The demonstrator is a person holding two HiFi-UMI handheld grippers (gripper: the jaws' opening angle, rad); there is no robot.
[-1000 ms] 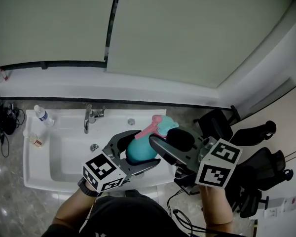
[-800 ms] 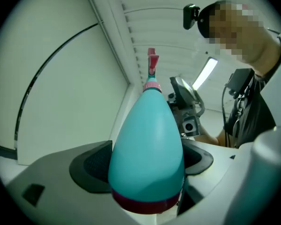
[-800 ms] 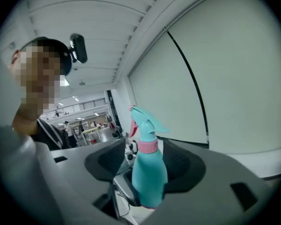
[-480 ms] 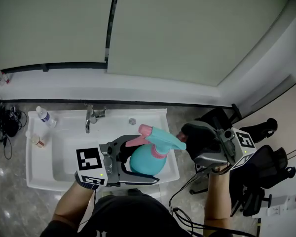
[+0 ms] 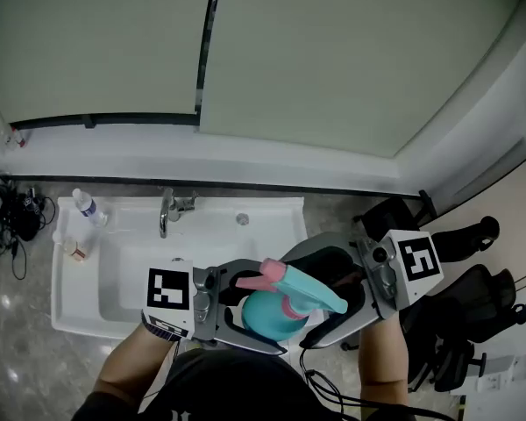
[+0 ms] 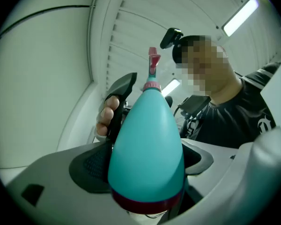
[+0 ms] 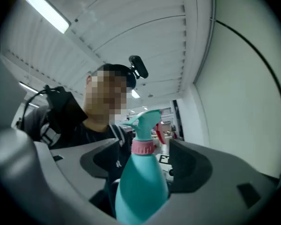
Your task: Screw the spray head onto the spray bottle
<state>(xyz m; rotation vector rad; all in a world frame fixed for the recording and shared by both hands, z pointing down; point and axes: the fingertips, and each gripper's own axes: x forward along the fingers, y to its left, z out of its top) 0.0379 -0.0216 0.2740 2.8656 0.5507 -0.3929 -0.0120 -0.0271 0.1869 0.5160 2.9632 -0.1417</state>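
Your left gripper (image 5: 276,310) clamps its jaws on the spray bottle (image 5: 265,316) to steady it, while your right gripper (image 7: 147,165), jaws just opened wide, flanks the spray head (image 5: 302,286) untouched, likely between twists.

The left gripper (image 5: 276,310) clamps the spray bottle (image 5: 265,316) near the sink (image 5: 66,310). The right gripper (image 5: 298,302) has jaws just opened wider, flanking the bottle.

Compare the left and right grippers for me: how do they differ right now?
The left gripper is shut on the bottle at its wide body. The right gripper is open: its jaws have just been opening, and the bottle stands between them ungripped. The left gripper reaches in from the head view's left, the right gripper from its right. Shared: both surround the same bottle, with the spray head sitting on its neck.
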